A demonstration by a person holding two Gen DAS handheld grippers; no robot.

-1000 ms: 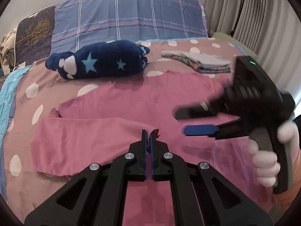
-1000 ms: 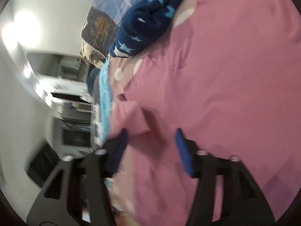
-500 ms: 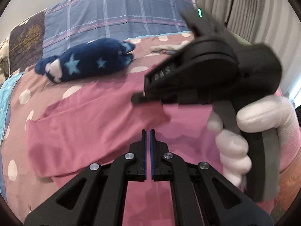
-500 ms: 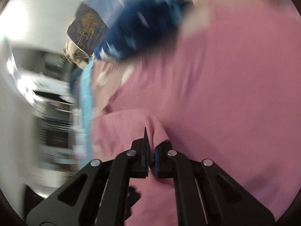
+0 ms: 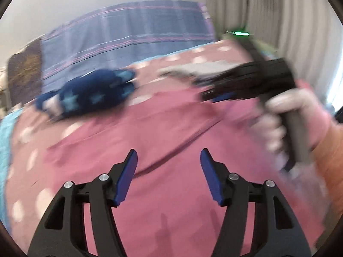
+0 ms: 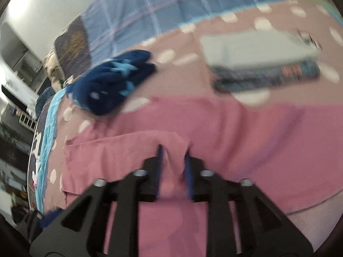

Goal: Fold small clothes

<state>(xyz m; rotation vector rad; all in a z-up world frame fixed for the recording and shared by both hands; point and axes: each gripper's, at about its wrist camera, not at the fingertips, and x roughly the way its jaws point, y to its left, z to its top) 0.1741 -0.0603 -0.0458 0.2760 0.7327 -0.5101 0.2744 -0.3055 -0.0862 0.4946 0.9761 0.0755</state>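
A pink long-sleeved garment (image 5: 163, 132) lies spread on the spotted bedspread; it also shows in the right wrist view (image 6: 246, 132). My left gripper (image 5: 168, 156) is open and empty, just above the garment's front part. My right gripper (image 6: 172, 160) has its jaws partly apart with a fold of the pink sleeve (image 6: 120, 150) between the fingers; both views are blurred. The right gripper (image 5: 216, 95) also shows at the right in the left wrist view, held by a gloved hand.
A dark blue star-patterned garment (image 5: 90, 94) lies bunched at the back left. A folded stack of grey and patterned clothes (image 6: 261, 60) lies at the back right. A blue plaid pillow (image 5: 133, 34) is at the bed head, with curtains (image 5: 285, 17) on the right.
My left gripper has opened and let go of the pink fabric. My right gripper, shut on the sleeve half a second ago, has moved right and its jaws have parted somewhat.
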